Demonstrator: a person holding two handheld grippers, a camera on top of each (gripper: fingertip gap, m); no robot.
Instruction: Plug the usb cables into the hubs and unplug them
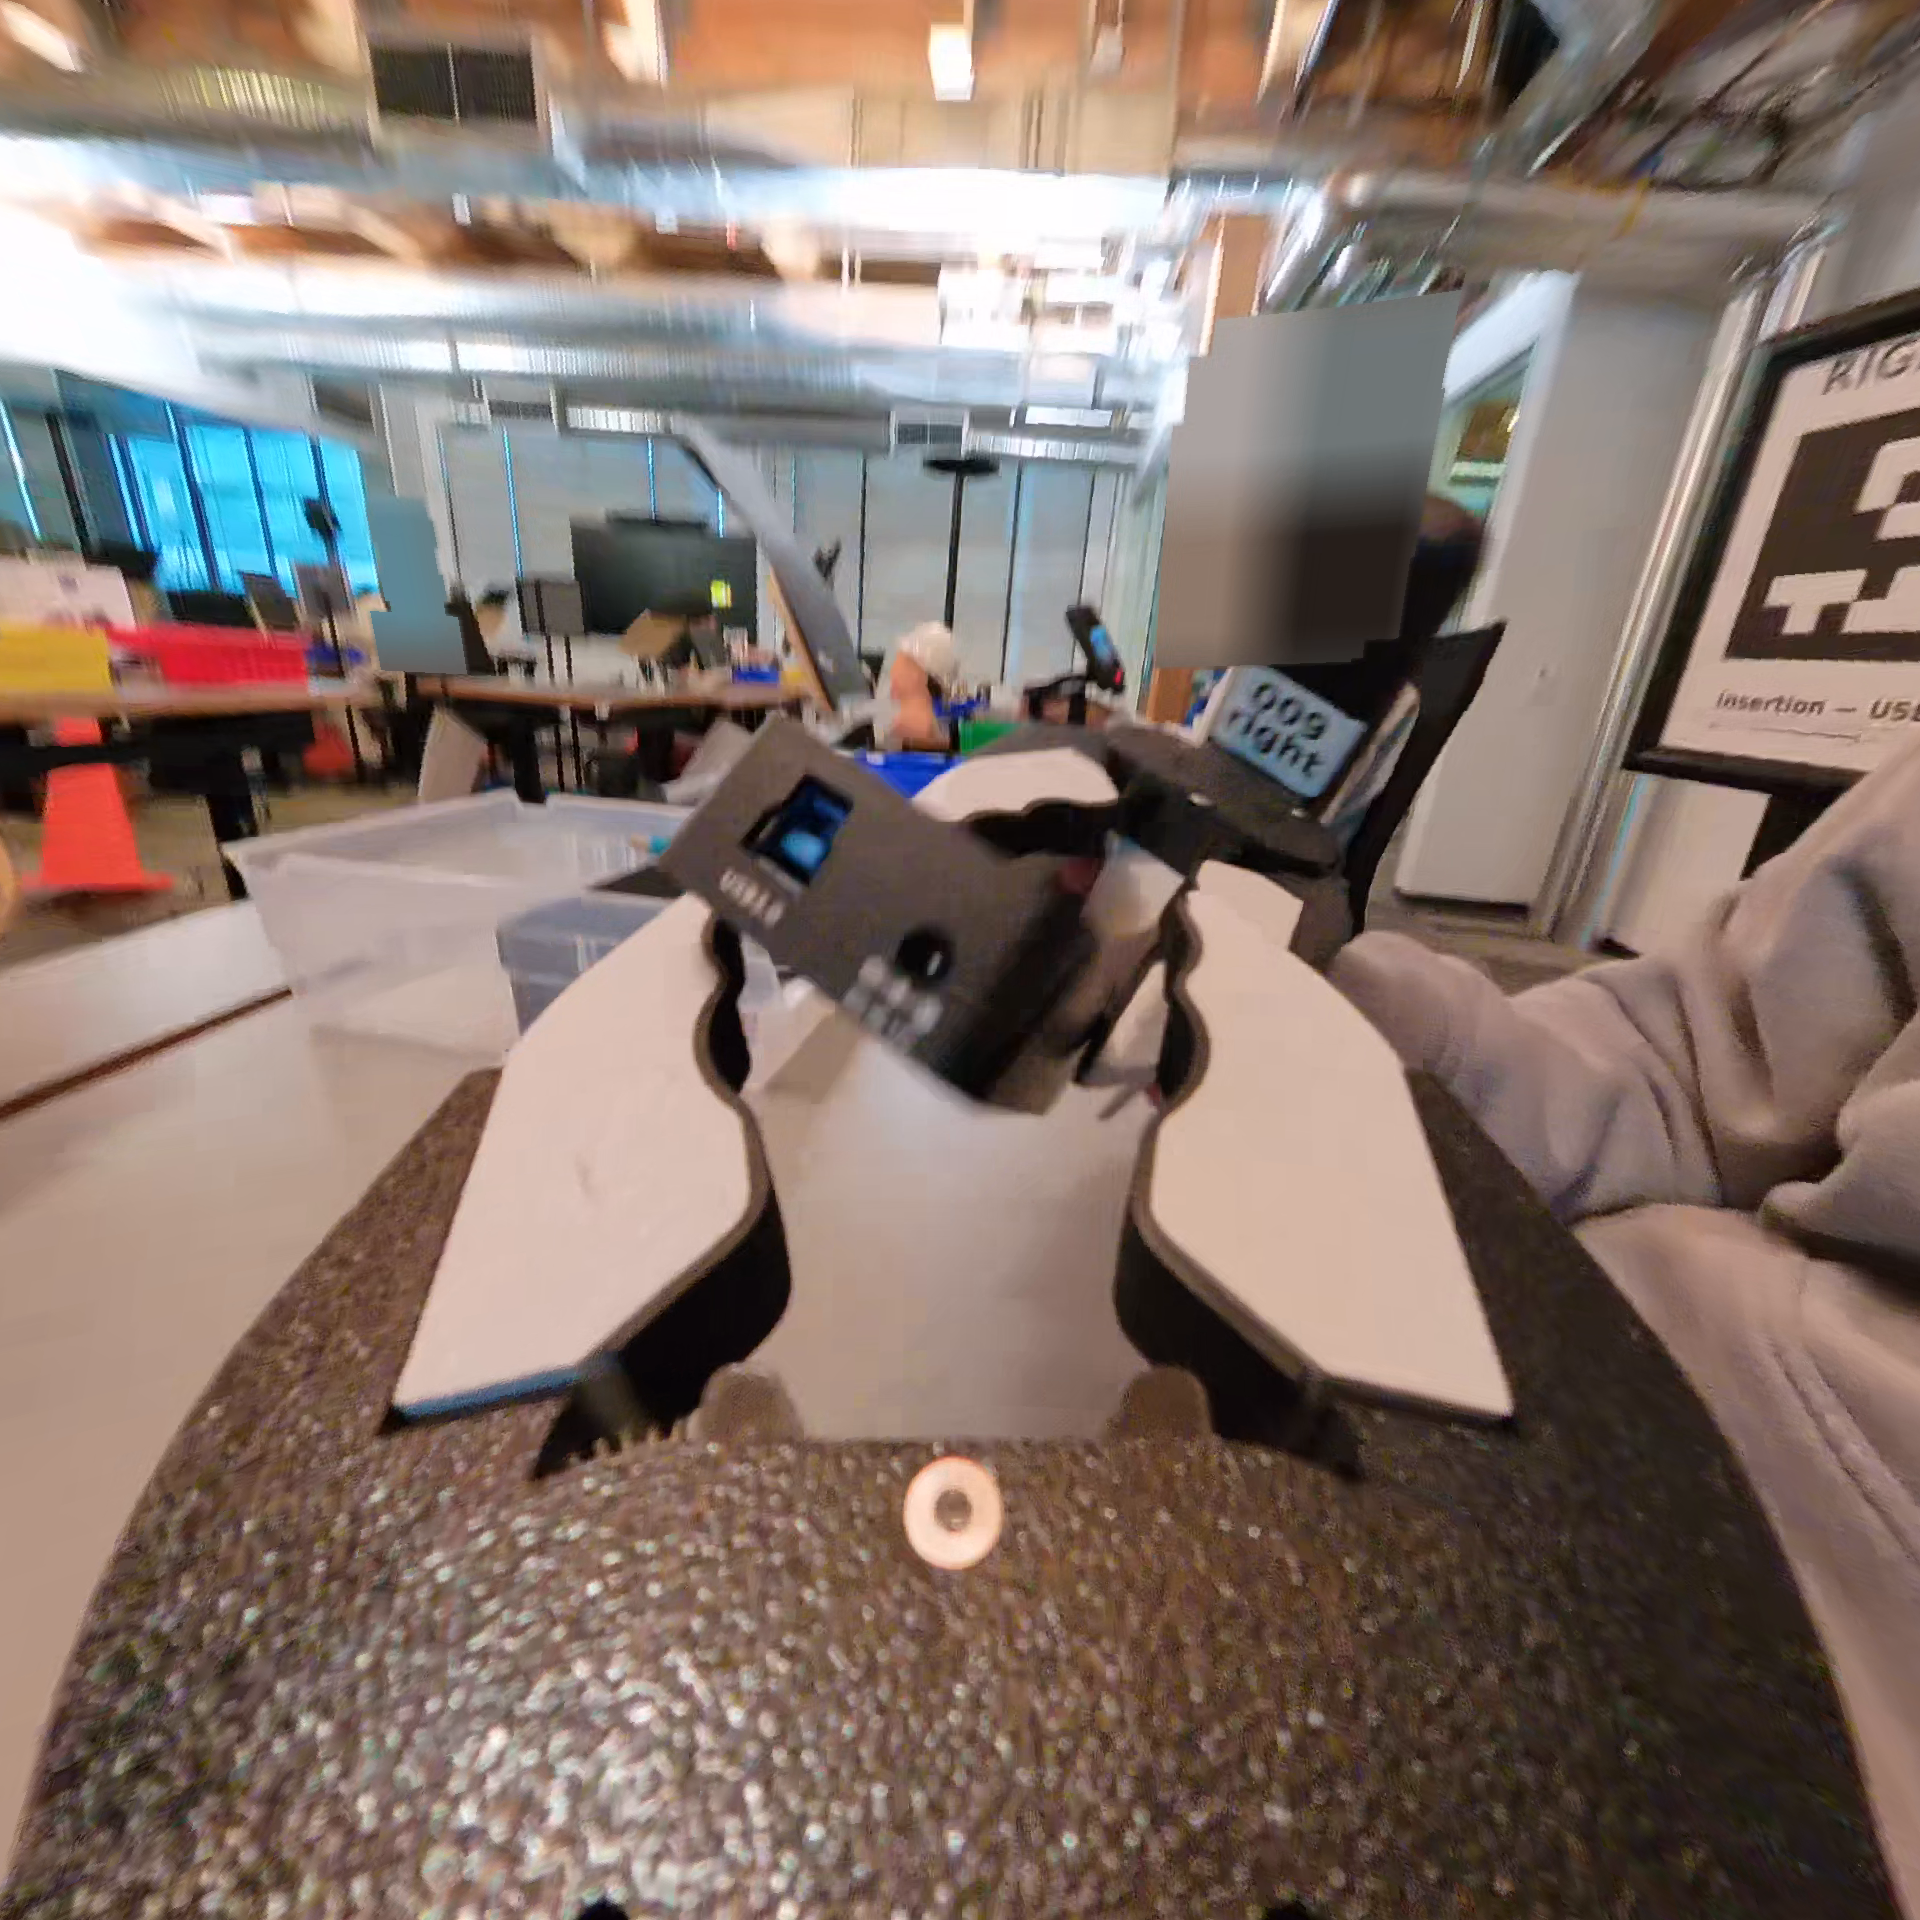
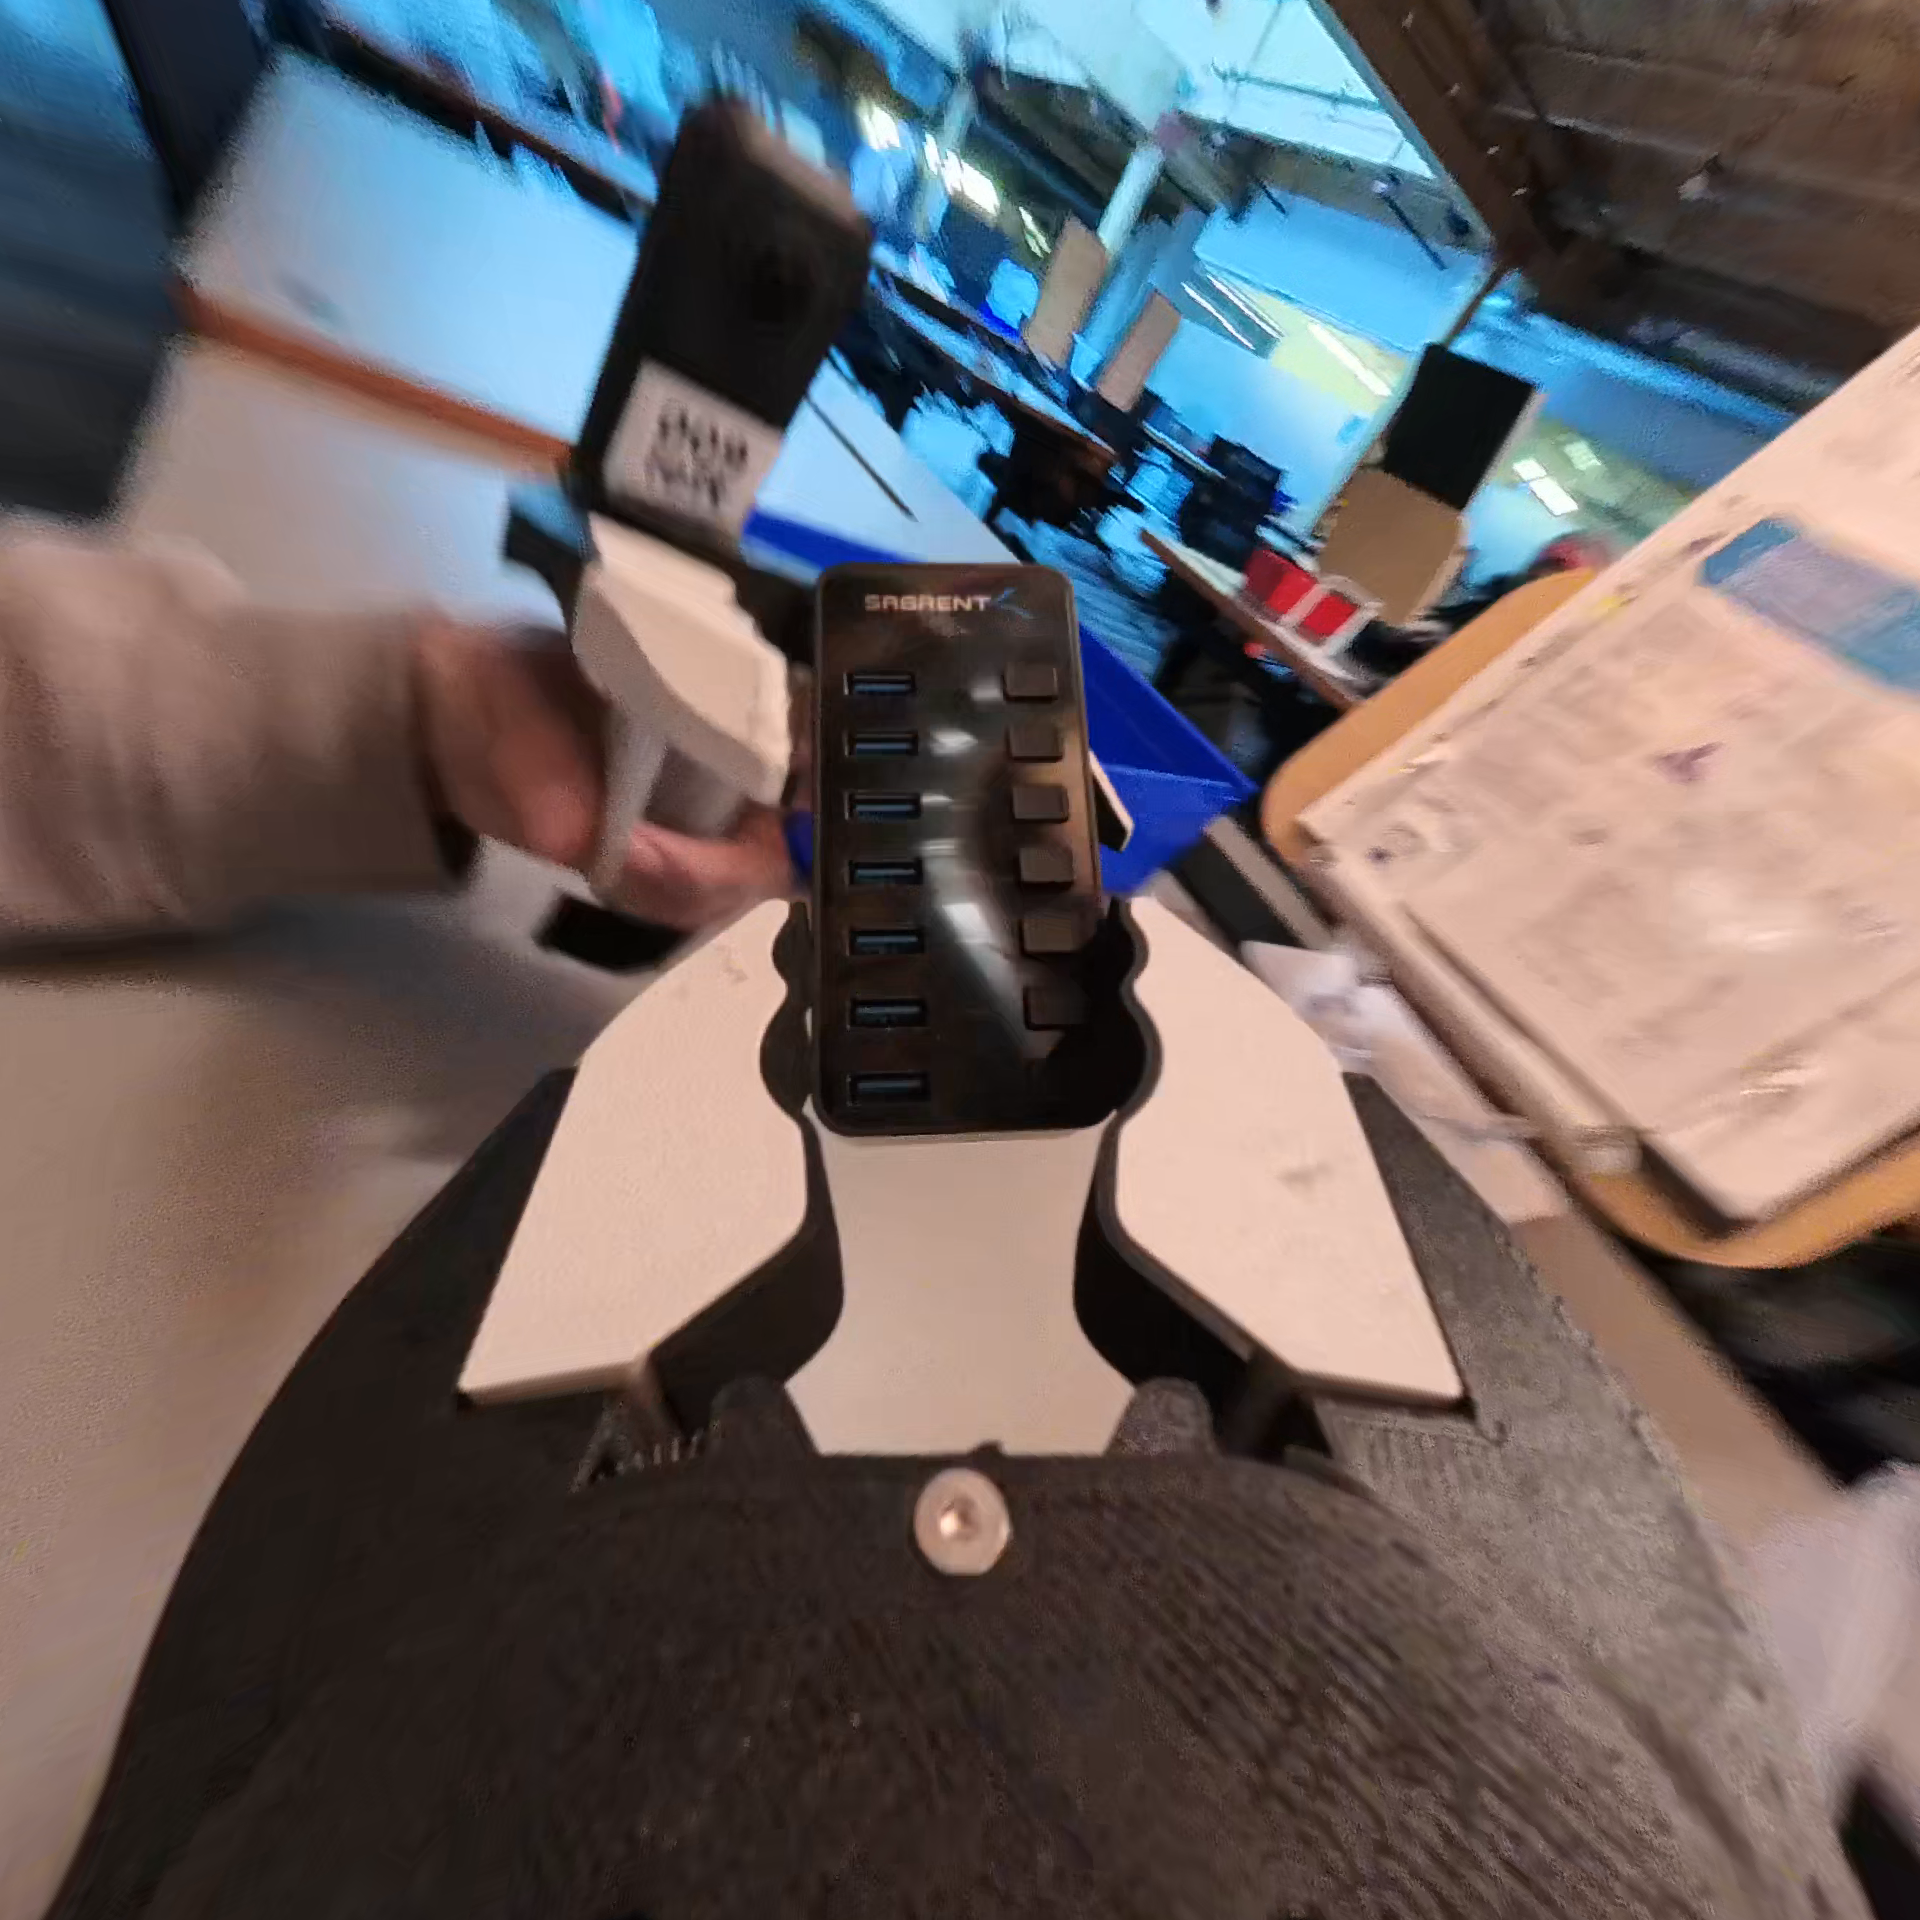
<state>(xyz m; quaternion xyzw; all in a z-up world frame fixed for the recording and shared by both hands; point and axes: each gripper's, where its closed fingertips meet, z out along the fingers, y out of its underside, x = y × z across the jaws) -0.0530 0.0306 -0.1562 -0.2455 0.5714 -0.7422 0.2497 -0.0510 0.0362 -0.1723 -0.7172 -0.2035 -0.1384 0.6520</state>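
A black USB hub (image 2: 945, 852) with a row of blue ports and a row of square buttons stands lengthwise between my right gripper's (image 2: 954, 997) white fingers, which are shut on its near end and hold it above the table. In the left wrist view the hub (image 1: 883, 914) shows end-on and tilted. My left gripper (image 1: 951, 935) is open, with its fingers spread to either side of the hub's far end. The left gripper also shows in the right wrist view (image 2: 686, 686), held by a hand. I see no cable in either view.
Clear plastic bins (image 1: 416, 883) stand on the white table (image 1: 208, 1195) ahead of the left gripper. A blue bin (image 2: 1164, 769) lies behind the hub. A paper-covered board (image 2: 1662, 831) is at the right. A grey sleeve (image 1: 1662, 1091) and a marker sign (image 1: 1849, 540) are on the right.
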